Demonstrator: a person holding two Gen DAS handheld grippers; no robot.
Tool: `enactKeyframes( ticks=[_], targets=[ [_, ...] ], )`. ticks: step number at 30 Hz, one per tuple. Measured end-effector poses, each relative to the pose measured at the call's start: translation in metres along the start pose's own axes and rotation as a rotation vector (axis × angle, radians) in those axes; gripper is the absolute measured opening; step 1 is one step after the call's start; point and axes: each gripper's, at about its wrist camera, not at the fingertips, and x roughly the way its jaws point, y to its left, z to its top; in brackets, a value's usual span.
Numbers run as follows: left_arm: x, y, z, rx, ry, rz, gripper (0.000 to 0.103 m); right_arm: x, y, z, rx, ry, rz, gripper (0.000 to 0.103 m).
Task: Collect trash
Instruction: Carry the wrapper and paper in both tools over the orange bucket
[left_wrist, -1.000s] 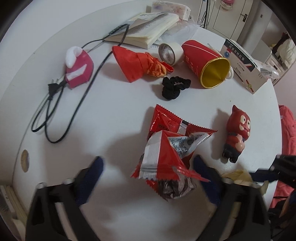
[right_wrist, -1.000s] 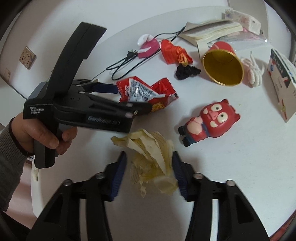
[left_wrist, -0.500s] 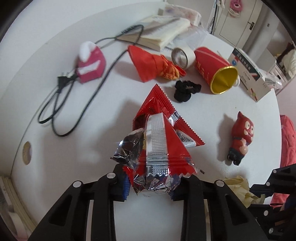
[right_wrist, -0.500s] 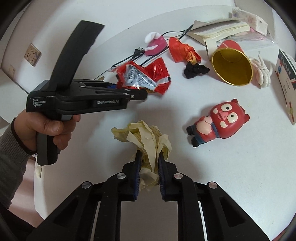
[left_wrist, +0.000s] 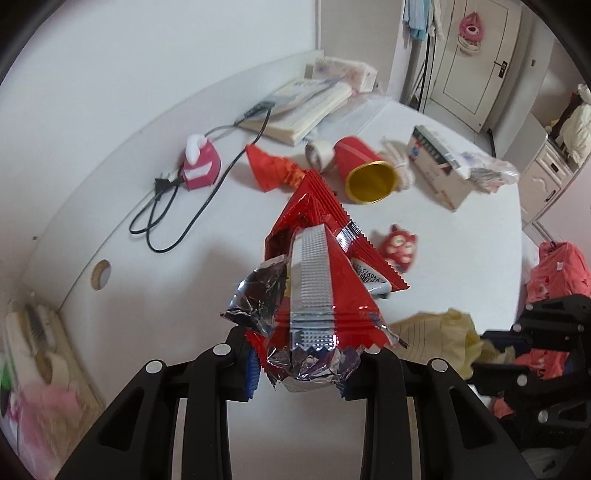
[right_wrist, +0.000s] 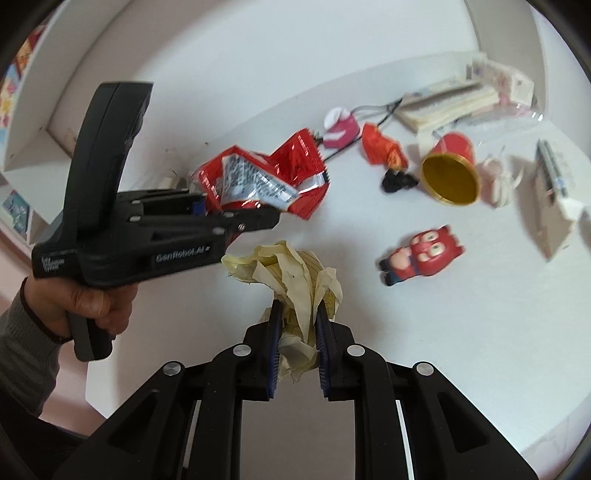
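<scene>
My left gripper (left_wrist: 299, 373) is shut on red foil snack wrappers (left_wrist: 317, 280) and holds them lifted above the white table (left_wrist: 207, 258). In the right wrist view the same wrappers (right_wrist: 258, 181) stick out of the left gripper (right_wrist: 236, 218). My right gripper (right_wrist: 297, 339) is shut on a crumpled yellow paper ball (right_wrist: 295, 277), raised off the table. In the left wrist view the paper (left_wrist: 443, 339) and the right gripper's black body (left_wrist: 535, 350) sit at the right.
On the table lie a red paper cup (right_wrist: 450, 173) on its side, a red toy figure (right_wrist: 421, 254), a red crumpled wrapper (right_wrist: 380, 147), a black hair tie (right_wrist: 397, 181), a tape roll (left_wrist: 317, 155), a pink charger with black cable (left_wrist: 199, 166), books (left_wrist: 306, 107) and a box (left_wrist: 439, 166).
The left gripper closed on the snack wrappers and lifted them. The right gripper closed on the yellow paper ball and raised it off the table.
</scene>
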Motion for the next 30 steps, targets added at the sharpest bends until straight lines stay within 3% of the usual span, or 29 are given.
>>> enactKeyframes(
  ticks=[6, 11, 22, 30],
  targets=[
    [-0.033, -0.041, 0.003, 0.007, -0.066, 0.025, 0.032, -0.067, -0.01, -0.015, 0.01, -0.098, -0.026, 0.017],
    [-0.054, -0.083, 0.006, 0.034, -0.105, -0.009, 0.032, -0.12, -0.024, -0.03, 0.025, -0.17, -0.068, 0.017],
    [-0.069, -0.199, 0.027, 0.182, -0.178, -0.159, 0.032, -0.24, -0.076, -0.079, 0.144, -0.339, -0.255, 0.014],
    [-0.054, -0.275, 0.047, 0.313, -0.185, -0.275, 0.032, -0.298, -0.117, -0.118, 0.255, -0.422, -0.402, 0.013]
  ],
)
